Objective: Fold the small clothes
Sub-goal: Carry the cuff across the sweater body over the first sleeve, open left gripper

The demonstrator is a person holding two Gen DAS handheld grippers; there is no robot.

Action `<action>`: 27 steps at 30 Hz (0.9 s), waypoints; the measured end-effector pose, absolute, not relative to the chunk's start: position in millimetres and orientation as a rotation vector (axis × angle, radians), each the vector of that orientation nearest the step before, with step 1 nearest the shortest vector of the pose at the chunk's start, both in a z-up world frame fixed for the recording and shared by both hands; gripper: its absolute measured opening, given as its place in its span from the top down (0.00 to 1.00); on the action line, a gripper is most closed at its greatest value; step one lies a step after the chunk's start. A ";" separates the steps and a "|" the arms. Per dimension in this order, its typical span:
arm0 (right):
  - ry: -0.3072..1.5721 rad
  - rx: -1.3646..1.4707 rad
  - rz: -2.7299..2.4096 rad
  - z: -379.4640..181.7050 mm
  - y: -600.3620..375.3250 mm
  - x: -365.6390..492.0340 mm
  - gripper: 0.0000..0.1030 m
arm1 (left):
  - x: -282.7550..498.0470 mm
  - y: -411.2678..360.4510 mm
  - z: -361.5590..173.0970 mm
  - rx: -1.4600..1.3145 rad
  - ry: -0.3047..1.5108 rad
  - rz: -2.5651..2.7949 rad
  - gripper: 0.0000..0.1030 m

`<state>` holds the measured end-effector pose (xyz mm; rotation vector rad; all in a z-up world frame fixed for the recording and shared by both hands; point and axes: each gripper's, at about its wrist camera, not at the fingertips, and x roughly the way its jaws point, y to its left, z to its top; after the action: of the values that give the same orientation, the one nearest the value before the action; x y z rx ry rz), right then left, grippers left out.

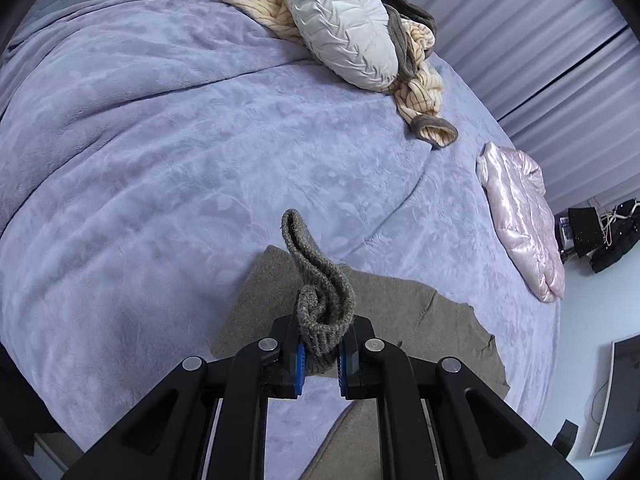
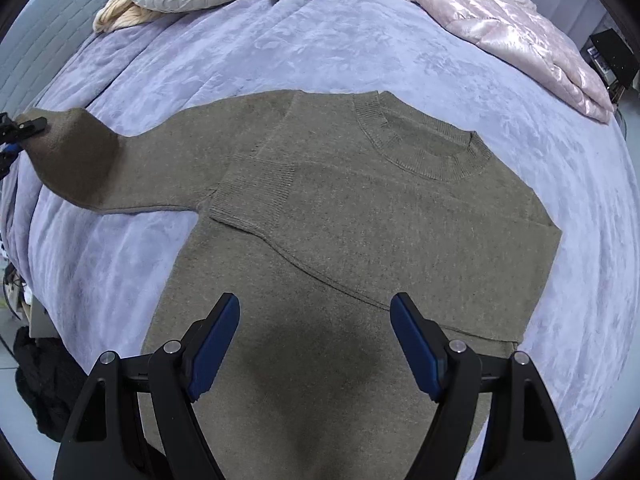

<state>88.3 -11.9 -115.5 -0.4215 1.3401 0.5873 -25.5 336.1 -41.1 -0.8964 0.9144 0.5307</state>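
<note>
Right now my left tongs pinch the ribbed sleeve cuff of the brown sweater, which lies flat on the lavender bed. My right tongs hover wide open and empty above its lower body, whose other sleeve is folded across the chest.

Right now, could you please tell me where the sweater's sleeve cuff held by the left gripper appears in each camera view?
Left wrist view: the sleeve cuff sits low centre, pinched in the left gripper, its ribbed end curling upward.
Right wrist view: the same cuff appears at the far left edge, lifted off the bed, with the left gripper just visible there.
Shared landmark: the round grey cushion at the far end of the bed.
</note>
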 end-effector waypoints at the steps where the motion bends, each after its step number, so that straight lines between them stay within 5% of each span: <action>1: 1.341 -0.404 0.584 -117.5 -15.6 89.3 0.22 | -20.7 327.1 -37.3 -0.886 0.923 0.525 0.88; 27: 1.281 -0.128 0.490 -101.9 -158.9 127.2 0.22 | 97.4 127.2 -2.3 -0.637 1.080 0.379 0.88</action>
<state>127.2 -158.9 -101.9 -0.1277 1.2811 0.4897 97.4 127.2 -2.3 -0.6365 1.0802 0.3787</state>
